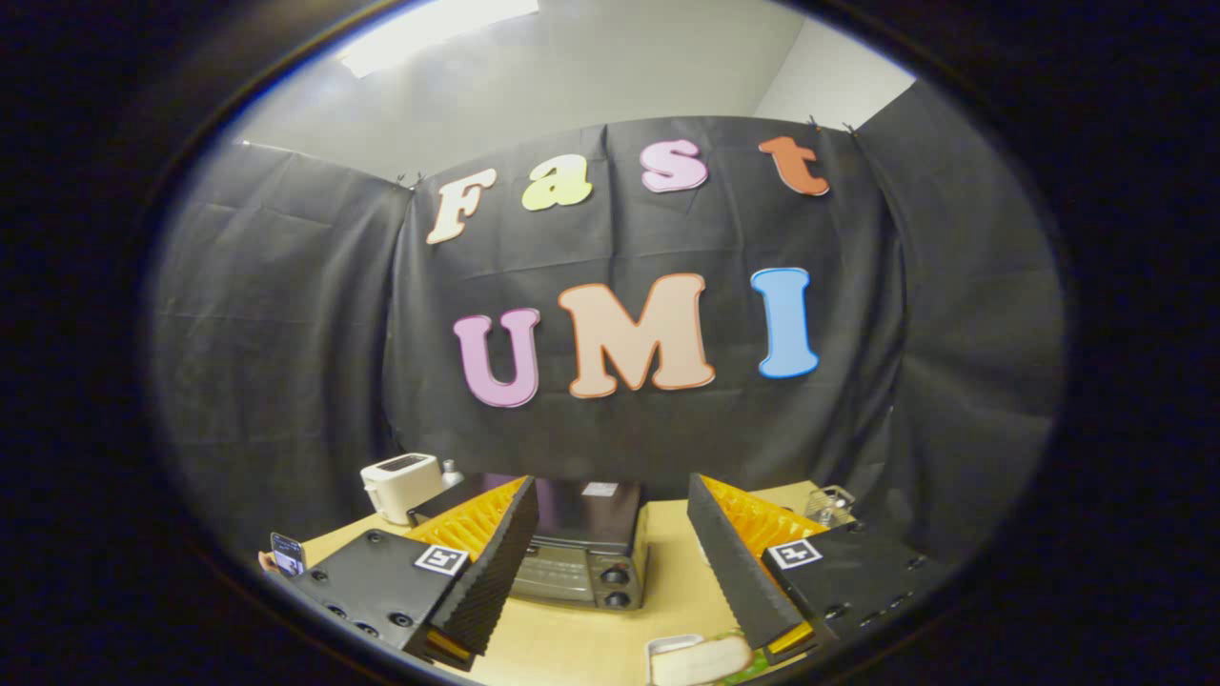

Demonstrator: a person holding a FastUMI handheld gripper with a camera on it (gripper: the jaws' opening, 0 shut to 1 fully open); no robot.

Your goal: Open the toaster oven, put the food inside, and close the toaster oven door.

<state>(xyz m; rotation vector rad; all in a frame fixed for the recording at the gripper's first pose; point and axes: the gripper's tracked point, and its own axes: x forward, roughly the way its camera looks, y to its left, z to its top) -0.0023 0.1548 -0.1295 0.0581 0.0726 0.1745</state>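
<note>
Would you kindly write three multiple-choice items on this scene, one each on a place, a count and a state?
1. Where is the toaster oven?
A. beyond the claw's fingers, on the table
B. clamped between the fingers
C. on the floor

2. How many knobs show on its front?
A. none
B. two
C. five

3. What is the oven door's state?
A. open flat
B. removed
C. closed

Answers: 1 A, it stands ahead in the gap between the fingers; 2 B, two dark knobs sit stacked at its right; 3 C, the front panel stands upright against the body, while the claw is open and holds nothing.
</note>
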